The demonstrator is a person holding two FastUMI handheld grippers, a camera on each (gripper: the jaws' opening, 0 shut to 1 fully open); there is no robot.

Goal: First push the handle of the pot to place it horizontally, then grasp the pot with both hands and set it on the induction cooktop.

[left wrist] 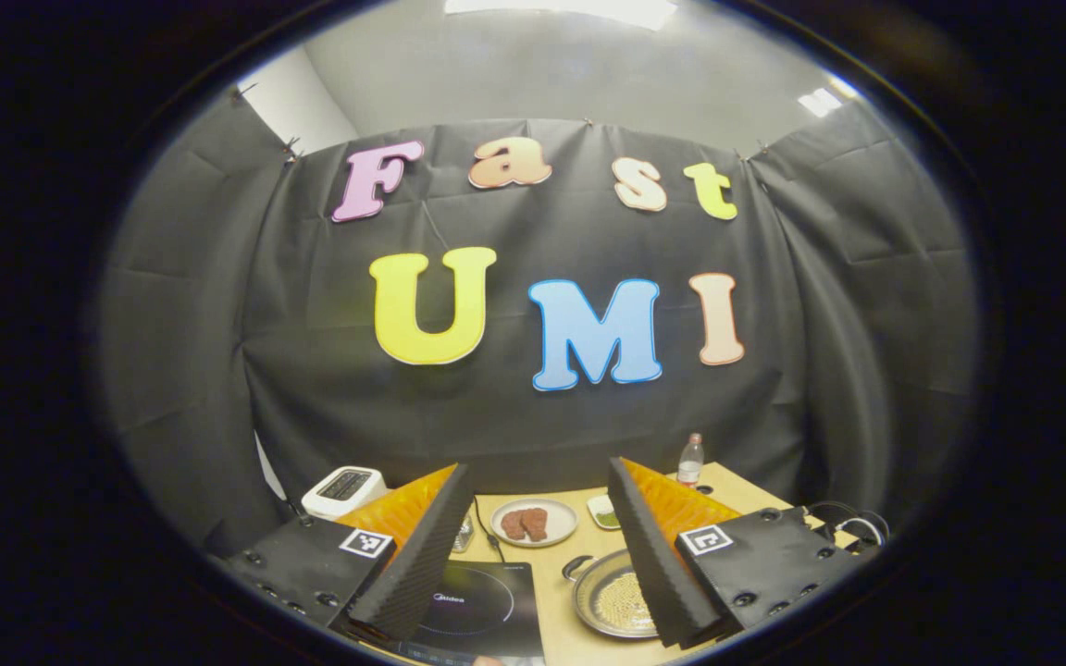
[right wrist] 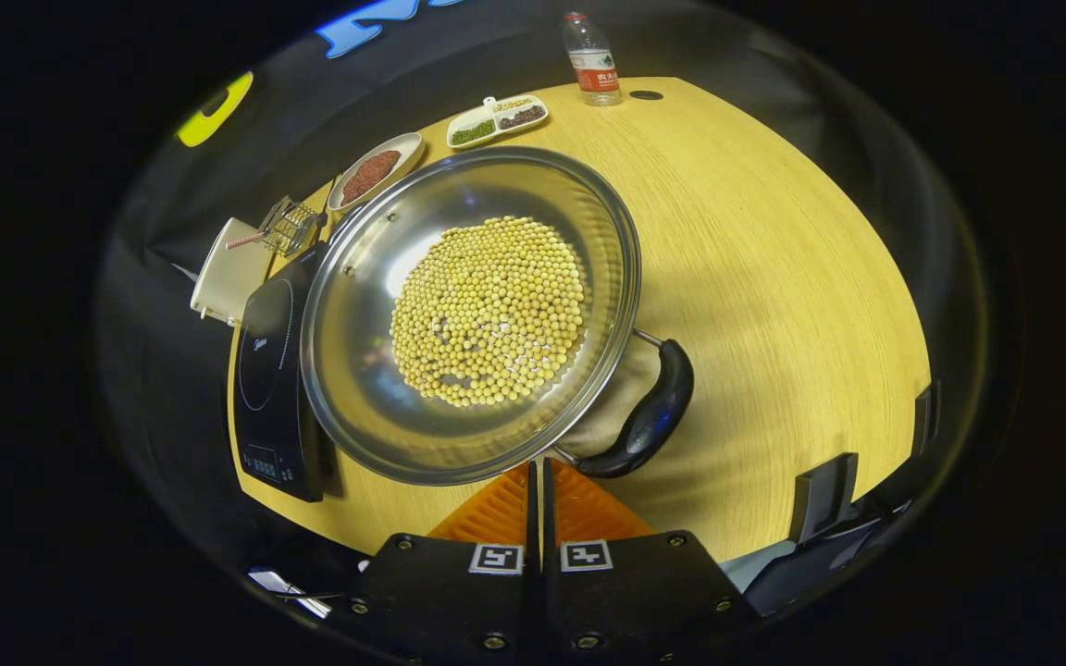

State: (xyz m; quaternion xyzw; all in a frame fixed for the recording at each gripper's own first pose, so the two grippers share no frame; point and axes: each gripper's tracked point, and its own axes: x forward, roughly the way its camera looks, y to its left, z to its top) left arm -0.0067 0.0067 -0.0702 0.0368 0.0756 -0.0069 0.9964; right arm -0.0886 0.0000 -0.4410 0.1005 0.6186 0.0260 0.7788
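At the bottom of the right gripper view, the right gripper [right wrist: 538, 476] has its two fingers pressed together with nothing between them, their tips just at the near rim of the pot [right wrist: 403, 407]. The pot is a wide steel pan holding a layer of yellow beans [right wrist: 489, 310], and it sits on the wooden table [right wrist: 774, 277]. Its dark loop handle [right wrist: 649, 416] lies at the near right of the rim, just beside the fingertips. To the left of the pot, partly overlapped by its rim, is the black induction cooktop [right wrist: 269, 388]. Beyond it stand a cream toaster [right wrist: 228, 273] and a small wire basket [right wrist: 291, 225], then a plate of reddish meat [right wrist: 374, 171], a divided dish [right wrist: 496, 120] and a water bottle [right wrist: 591, 60] at the far edge.

In the left gripper view, the left gripper [left wrist: 533, 555] is held above the table with its fingers spread wide, gripping nothing. Between them show the cooktop [left wrist: 482, 606] at left and the pot [left wrist: 612, 601] at right, side by side, with the meat plate [left wrist: 533, 523] farther back and the bottle [left wrist: 690, 460] by the cloth wall
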